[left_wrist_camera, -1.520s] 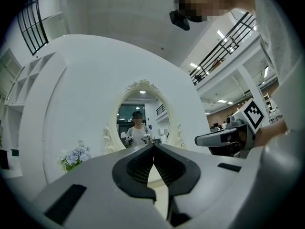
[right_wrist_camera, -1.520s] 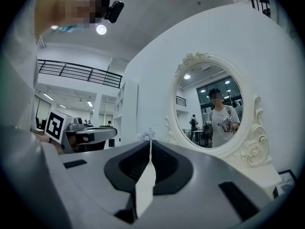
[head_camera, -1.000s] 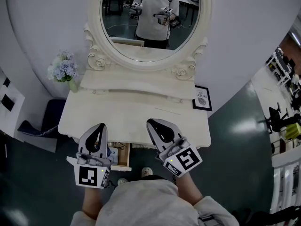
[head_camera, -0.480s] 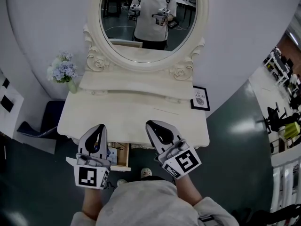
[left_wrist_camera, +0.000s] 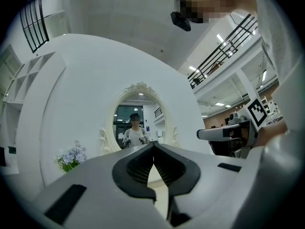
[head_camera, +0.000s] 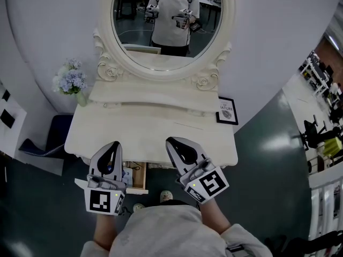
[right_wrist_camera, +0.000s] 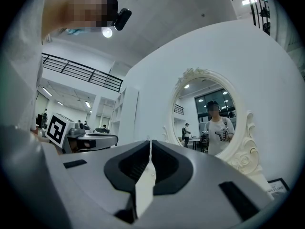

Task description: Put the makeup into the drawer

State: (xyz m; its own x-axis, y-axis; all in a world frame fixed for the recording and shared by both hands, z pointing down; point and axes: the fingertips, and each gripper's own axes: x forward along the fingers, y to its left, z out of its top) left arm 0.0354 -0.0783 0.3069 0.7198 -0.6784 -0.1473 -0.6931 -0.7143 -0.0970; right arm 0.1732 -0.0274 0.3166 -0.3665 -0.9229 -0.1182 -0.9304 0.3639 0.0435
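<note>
A white vanity table (head_camera: 155, 135) stands in front of me in the head view. Under its front edge a small wooden drawer (head_camera: 141, 176) is pulled out, with a few small items (head_camera: 128, 174) lying in it; I cannot tell what they are. My left gripper (head_camera: 114, 143) hovers over the table's front left, just above the drawer, jaws shut and empty (left_wrist_camera: 153, 144). To its right my right gripper (head_camera: 172, 141) is also over the front edge, shut with nothing in it (right_wrist_camera: 150, 142). No makeup is visible on the tabletop.
An oval mirror (head_camera: 166, 15) in a carved frame rises at the back and reflects the person holding both grippers. A vase of pale flowers (head_camera: 71, 81) stands at the back left, a small framed picture (head_camera: 227, 110) at the back right. A dark seat (head_camera: 53, 135) sits left of the table.
</note>
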